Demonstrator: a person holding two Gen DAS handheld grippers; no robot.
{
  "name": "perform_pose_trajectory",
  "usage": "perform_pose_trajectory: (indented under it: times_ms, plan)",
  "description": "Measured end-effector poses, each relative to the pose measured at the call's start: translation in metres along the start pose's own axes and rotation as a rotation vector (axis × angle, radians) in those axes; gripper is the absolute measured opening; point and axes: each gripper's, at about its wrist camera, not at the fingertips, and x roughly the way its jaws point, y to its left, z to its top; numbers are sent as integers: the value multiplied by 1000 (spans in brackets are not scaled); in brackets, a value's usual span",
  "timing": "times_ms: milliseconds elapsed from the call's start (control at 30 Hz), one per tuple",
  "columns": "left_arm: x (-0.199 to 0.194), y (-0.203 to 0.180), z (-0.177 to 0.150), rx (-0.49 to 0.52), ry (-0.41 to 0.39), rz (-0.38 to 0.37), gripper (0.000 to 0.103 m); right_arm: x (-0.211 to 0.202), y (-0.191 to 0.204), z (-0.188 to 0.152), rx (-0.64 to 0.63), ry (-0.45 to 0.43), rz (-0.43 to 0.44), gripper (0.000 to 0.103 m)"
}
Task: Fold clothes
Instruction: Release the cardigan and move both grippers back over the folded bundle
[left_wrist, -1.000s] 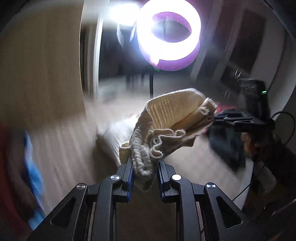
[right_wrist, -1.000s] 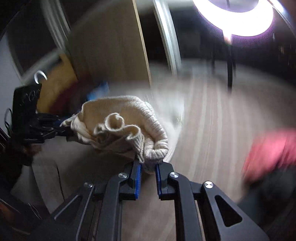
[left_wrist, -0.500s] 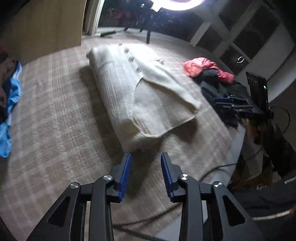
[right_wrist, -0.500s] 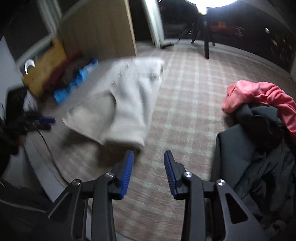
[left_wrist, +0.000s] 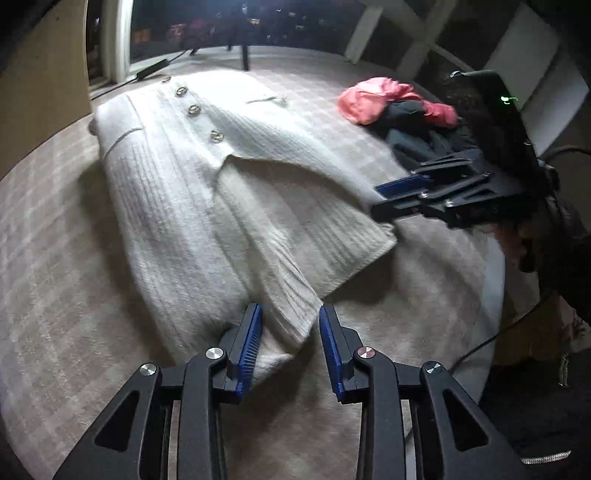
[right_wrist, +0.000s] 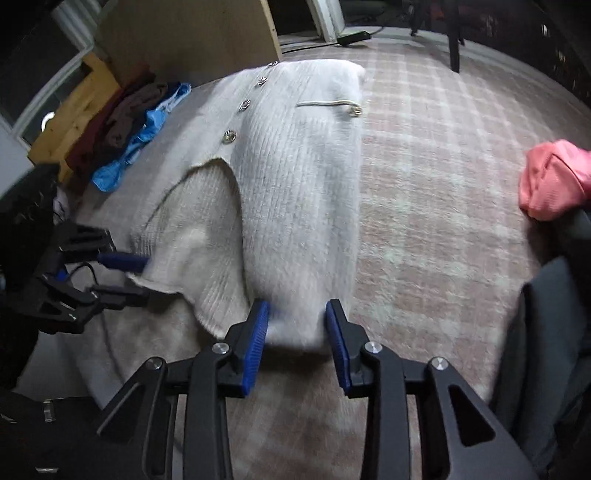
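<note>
Left wrist view: cream knit cardigan is lying folded lengthwise on the checked carpet, filling the frame's centre, its metal buttons sitting upper left of centre. Left gripper is standing at lower centre with jaws apart, having just been opening; the cardigan's near hem is lying between the blue pads, not pinched. A pink garment is resting on dark clothing at upper right. Right gripper is showing at right of centre by the cardigan's edge.

Right wrist view: a blue garment is lying at upper left. Right gripper's jaws are likewise parted, just opened, straddling the hem unclamped.
</note>
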Motion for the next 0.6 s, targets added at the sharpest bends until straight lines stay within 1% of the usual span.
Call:
perform_pose_trajectory:
  times_ms: [67,133,167,200,267,300,333,367,400,467,533,600]
  plan:
    - [-18,4,0,-27,-20,7,30,-22,-7,7,29,-63,23,32]
    - [-44,14,1,-69,-70,27,34,-38,-16,16,68,-126,40,37]
    - [-55,21,2,-99,-99,30,35,-42,-21,22,89,-153,42,47]
    - [-64,32,4,-132,-131,29,40,-44,-25,28,105,-178,38,52]
    - [-73,54,12,-190,-176,69,41,-44,-34,42,136,-214,43,52]
    - [-74,65,18,-212,-188,86,41,-41,-36,51,149,-218,74,47]
    - [-75,75,25,-233,-197,102,40,-39,-38,59,160,-222,107,40]
    - [-74,84,31,-248,-209,107,40,-35,-37,66,159,-223,130,26]
    - [-72,92,36,-261,-220,109,40,-33,-33,72,151,-219,130,25]
    - [-62,109,49,-294,-213,108,39,-26,-27,85,128,-212,109,25]
    - [-51,124,60,-330,-198,92,39,-18,-23,98,109,-210,69,31]
    - [-44,134,70,-349,-198,66,39,-11,-32,110,123,-207,63,33]
